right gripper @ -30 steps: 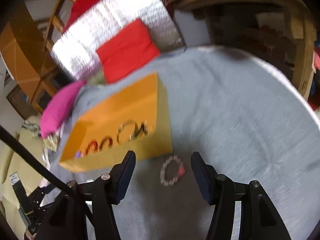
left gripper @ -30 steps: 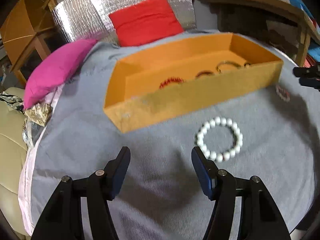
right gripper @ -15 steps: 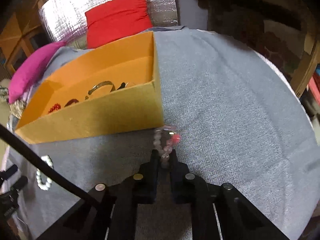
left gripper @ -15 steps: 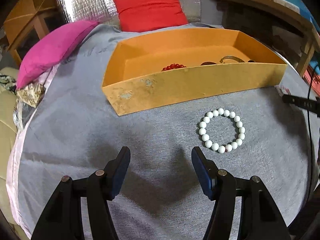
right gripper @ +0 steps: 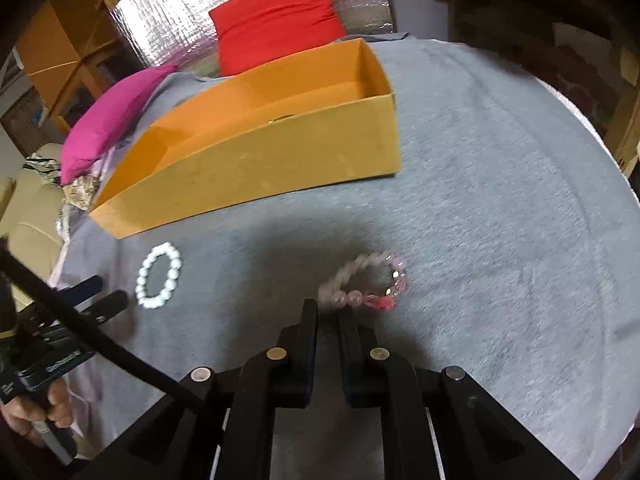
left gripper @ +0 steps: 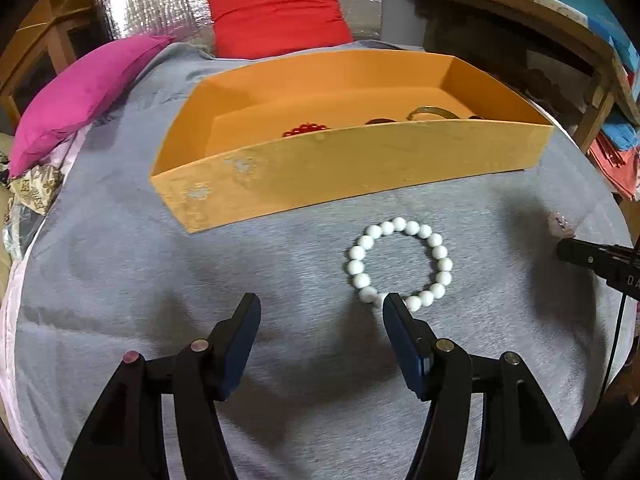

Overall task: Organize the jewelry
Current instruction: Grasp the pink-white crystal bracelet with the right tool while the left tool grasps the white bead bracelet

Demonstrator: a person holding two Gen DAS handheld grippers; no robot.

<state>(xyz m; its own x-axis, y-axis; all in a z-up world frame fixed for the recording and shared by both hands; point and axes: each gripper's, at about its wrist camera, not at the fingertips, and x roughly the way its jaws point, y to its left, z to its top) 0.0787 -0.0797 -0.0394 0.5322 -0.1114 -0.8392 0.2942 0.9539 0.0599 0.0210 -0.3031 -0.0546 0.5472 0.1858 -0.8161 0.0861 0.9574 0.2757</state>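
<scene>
Bracelets on cloth: two, white bead bracelet (left gripper: 400,265) and pink bead bracelet (right gripper: 366,282)
Orange box (left gripper: 360,168): one
Cushions: two, red cushion (left gripper: 276,12), magenta cushion (left gripper: 80,92)

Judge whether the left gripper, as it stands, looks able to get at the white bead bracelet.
Probably yes. The left gripper is open just short of the white bead bracelet, which lies flat on the grey cloth; nothing lies between them, though it sits toward the right finger.
</scene>
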